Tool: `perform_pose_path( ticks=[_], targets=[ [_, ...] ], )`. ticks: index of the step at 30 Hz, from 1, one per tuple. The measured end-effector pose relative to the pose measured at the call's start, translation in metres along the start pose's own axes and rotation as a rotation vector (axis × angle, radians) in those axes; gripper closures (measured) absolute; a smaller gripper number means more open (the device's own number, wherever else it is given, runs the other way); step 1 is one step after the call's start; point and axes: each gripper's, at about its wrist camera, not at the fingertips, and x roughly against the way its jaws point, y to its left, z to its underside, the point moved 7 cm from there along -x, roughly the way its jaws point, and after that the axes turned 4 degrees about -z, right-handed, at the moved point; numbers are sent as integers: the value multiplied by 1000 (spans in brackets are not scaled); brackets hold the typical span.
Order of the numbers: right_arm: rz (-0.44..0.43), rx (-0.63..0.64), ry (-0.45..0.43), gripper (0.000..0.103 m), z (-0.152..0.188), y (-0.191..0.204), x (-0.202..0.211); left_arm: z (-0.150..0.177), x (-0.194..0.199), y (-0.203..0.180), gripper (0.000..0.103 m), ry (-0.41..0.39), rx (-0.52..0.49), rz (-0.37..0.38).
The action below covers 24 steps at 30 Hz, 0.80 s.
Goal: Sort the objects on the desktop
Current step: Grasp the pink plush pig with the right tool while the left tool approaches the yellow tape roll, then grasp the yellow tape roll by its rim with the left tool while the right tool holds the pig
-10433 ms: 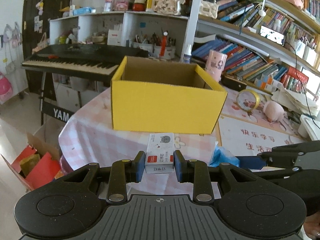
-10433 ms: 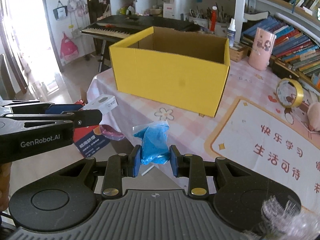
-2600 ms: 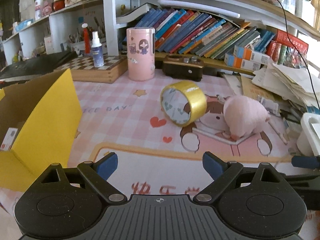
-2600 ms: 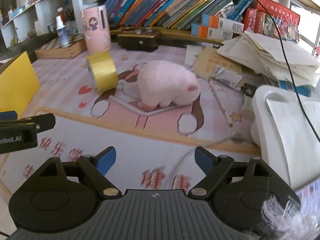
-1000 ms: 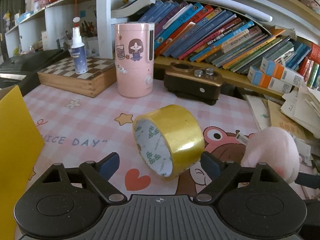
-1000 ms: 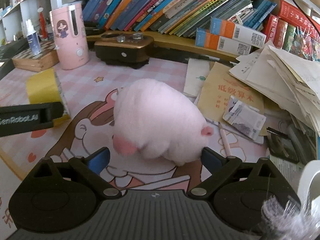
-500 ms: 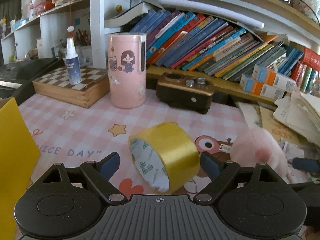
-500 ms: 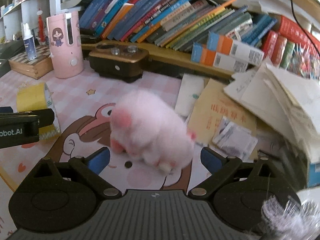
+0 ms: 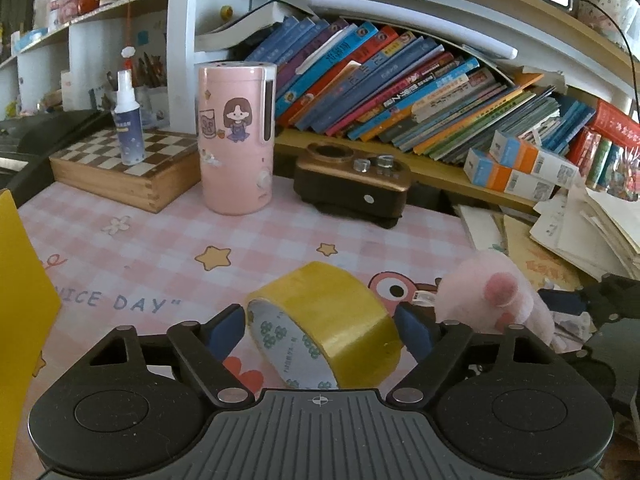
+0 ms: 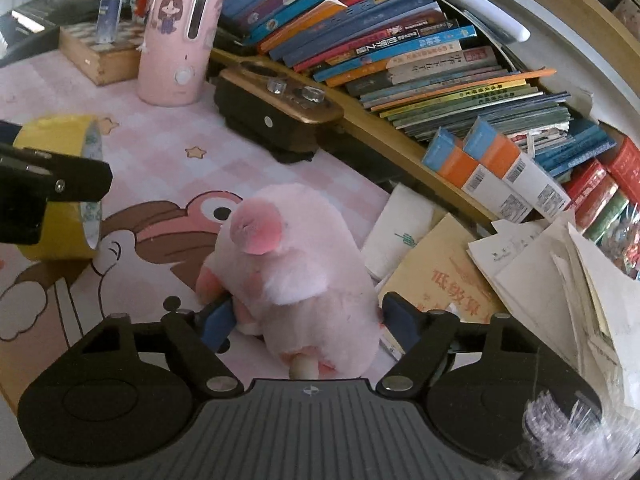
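Note:
A yellow tape roll (image 9: 332, 322) lies on its edge on the pink checked desk mat, between the open fingers of my left gripper (image 9: 320, 330); the pads stand beside it, contact unclear. The roll also shows in the right wrist view (image 10: 60, 184), behind the left gripper's finger. A pink plush toy (image 10: 296, 272) sits between the open fingers of my right gripper (image 10: 308, 324), which reach around its lower body. The plush also shows in the left wrist view (image 9: 496, 296). The edge of the yellow cardboard box (image 9: 20, 300) stands at the far left.
A pink cylinder container (image 9: 236, 136), a brown desk device (image 9: 352, 184), a chessboard box (image 9: 116, 168) with a spray bottle (image 9: 128, 120) stand at the back. Leaning books (image 10: 400, 52) fill the shelf. Loose papers and envelopes (image 10: 520, 272) pile up at the right.
Both grippers have moved forward: the left now has the tape roll between its fingers, the right has the plush between its fingers. The plush has turned more upright.

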Motion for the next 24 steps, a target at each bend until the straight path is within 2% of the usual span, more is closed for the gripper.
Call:
perform_pose_path(
  ticks=[5, 9, 12, 18, 24],
  targets=[
    [-1, -18, -8, 36, 3, 1, 6, 1, 2, -6, 30, 6, -5, 25],
    [-4, -74, -10, 40, 4, -2, 13, 1, 4, -8, 47, 11, -3, 43],
    [-9, -111, -1, 40, 8, -3, 18, 3, 4, -9, 54, 11, -2, 69],
    [-9, -100, 6, 38, 12, 1, 20, 4, 3, -13, 64, 14, -4, 109],
    [-9, -102, 5, 34, 12, 1, 19, 7, 4, -14, 67, 21, -12, 135]
  ],
)
